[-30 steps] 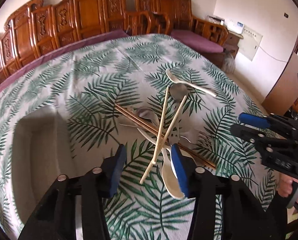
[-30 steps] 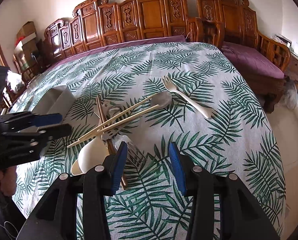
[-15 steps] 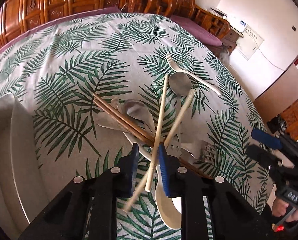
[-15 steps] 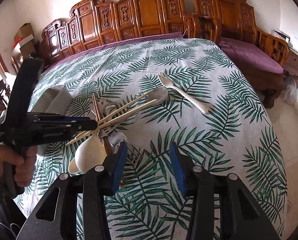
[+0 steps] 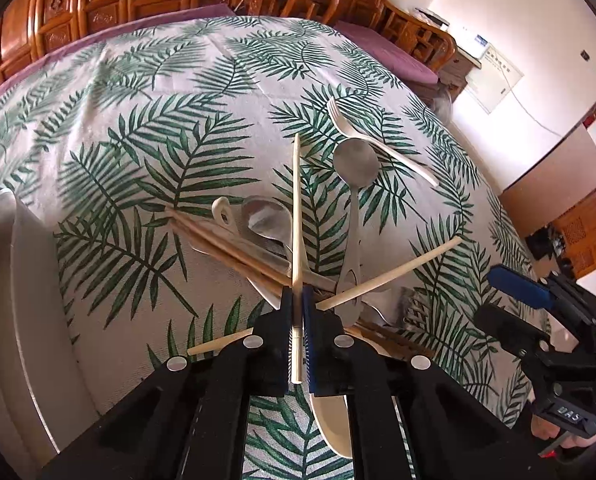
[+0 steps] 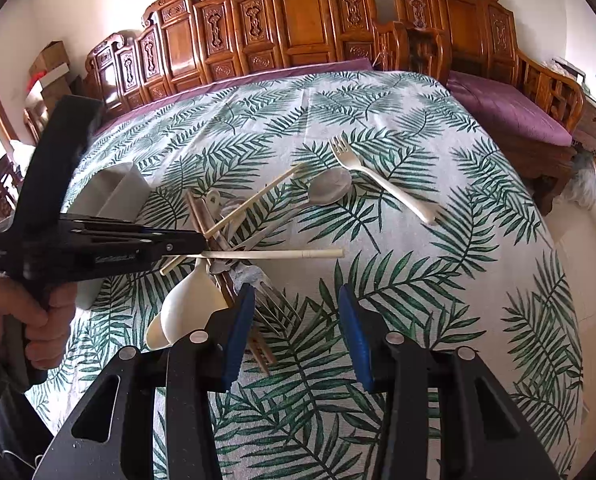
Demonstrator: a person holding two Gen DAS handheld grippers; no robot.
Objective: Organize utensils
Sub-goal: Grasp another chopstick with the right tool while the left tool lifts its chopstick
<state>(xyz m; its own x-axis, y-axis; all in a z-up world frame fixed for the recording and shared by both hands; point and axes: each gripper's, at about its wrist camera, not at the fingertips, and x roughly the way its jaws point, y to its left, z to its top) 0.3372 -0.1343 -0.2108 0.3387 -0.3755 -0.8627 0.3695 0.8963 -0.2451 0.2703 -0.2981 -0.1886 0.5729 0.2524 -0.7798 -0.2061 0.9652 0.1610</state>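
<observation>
My left gripper [image 5: 297, 304] is shut on a cream chopstick [image 5: 297, 216] that points straight ahead, lifted off the pile; it shows in the right wrist view [image 6: 266, 255] too. A second cream chopstick [image 5: 394, 274] lies skewed across the pile. Beneath are brown chopsticks [image 5: 226, 246], a steel spoon [image 5: 356, 164], a white ladle spoon [image 5: 332, 420] and a steel fork [image 6: 266, 300]. A cream plastic fork [image 6: 382, 182] lies apart at the far right. My right gripper [image 6: 296, 332] is open and empty, just before the pile.
A grey organizer tray [image 5: 22, 300] stands at the left of the pile, also in the right wrist view [image 6: 114, 192]. The leaf-print tablecloth [image 6: 438, 280] covers the table. Carved wooden chairs [image 6: 298, 20] line the far side.
My left gripper moved down to the pile, closed on one cream chopstick and lifted it. The other cream chopstick swung sideways. My right gripper barely moved.
</observation>
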